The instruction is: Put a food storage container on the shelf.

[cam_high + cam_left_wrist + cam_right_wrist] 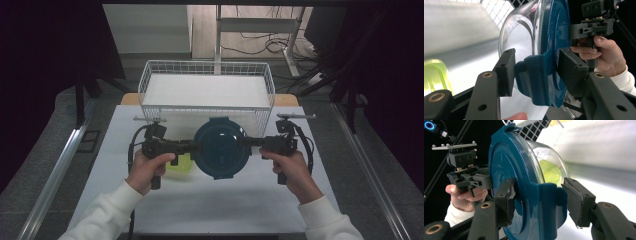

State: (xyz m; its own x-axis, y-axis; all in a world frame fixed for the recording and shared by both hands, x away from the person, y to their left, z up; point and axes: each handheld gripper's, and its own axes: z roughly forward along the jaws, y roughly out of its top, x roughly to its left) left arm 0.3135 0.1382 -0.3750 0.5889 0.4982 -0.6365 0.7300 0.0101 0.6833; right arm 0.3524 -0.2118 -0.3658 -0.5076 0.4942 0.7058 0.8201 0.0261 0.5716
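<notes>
Round clear glass bowl with a dark teal plastic lid [221, 147] is held between the two grippers near the middle of the desk [235, 200], just in front of the white wire basket [207, 90] that stands at the desk's far edge. The left gripper [192, 147] meets the lid's rim from the left, and the right gripper [248, 142] meets it from the right. In the left gripper view the jaws stand on either side of a teal latch tab [534, 80] on the rim; the right-hand pad touches the lid face, while a narrow slit shows beside the other pad. In the right gripper view the left pad presses against the lid [516, 190], and the other pad stands a little apart from the latch tab [550, 205]. A yellow-green plastic container [181, 166] lies on the desk just left of the bowl, under the left gripper.
</notes>
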